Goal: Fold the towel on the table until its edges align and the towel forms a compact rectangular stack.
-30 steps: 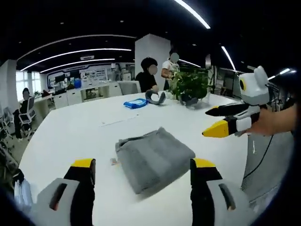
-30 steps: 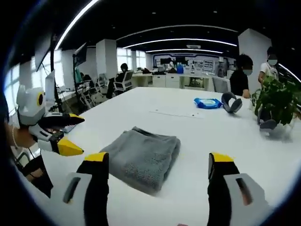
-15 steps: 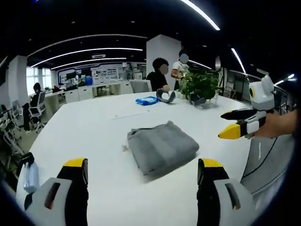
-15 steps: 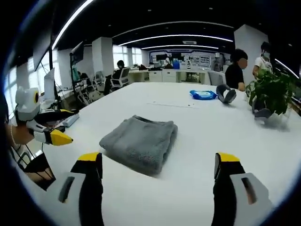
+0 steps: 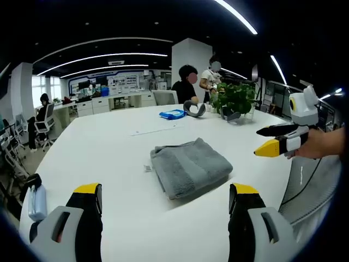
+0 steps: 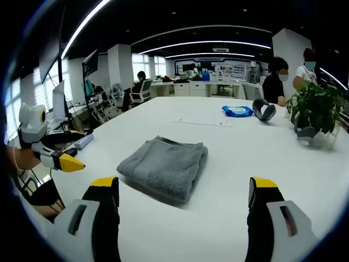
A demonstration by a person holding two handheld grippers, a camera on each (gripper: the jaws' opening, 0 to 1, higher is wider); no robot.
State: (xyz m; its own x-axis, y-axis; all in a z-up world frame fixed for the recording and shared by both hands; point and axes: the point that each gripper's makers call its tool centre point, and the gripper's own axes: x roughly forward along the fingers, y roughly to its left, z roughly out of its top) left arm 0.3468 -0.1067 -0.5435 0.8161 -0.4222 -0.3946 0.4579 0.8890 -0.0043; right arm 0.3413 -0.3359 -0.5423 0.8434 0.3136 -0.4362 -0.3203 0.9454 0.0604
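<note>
— Where was the towel?

— The grey terry towel lay folded into a compact rectangular stack on the large white table, ahead of both my grippers and touched by neither. In the right gripper view the same towel sat just beyond the gap between my jaws, with its rounded fold toward me.

— And your fingers?

— My left gripper had its yellow-tipped jaws spread wide, with nothing between them but table. My right gripper was just as wide open and held nothing either. In the left gripper view my right gripper came in from the right, off past the table's edge, its pointed yellow and black jaws parted. My hand was wrapped around its body. In the right gripper view my left gripper hung off the table's left edge, well apart from the towel, jaws also parted.

— What else was on the table?

— Farther back lay a flat blue packet and, beside it, a grey U-shaped neck pillow. Near those stood a leafy green potted plant. A small scrap lay just beside the towel's left edge; I couldn't tell what it was.

— Anyone around?

— Two people stood at the far end of the table. Another person sat at the desks off to the left.
</note>
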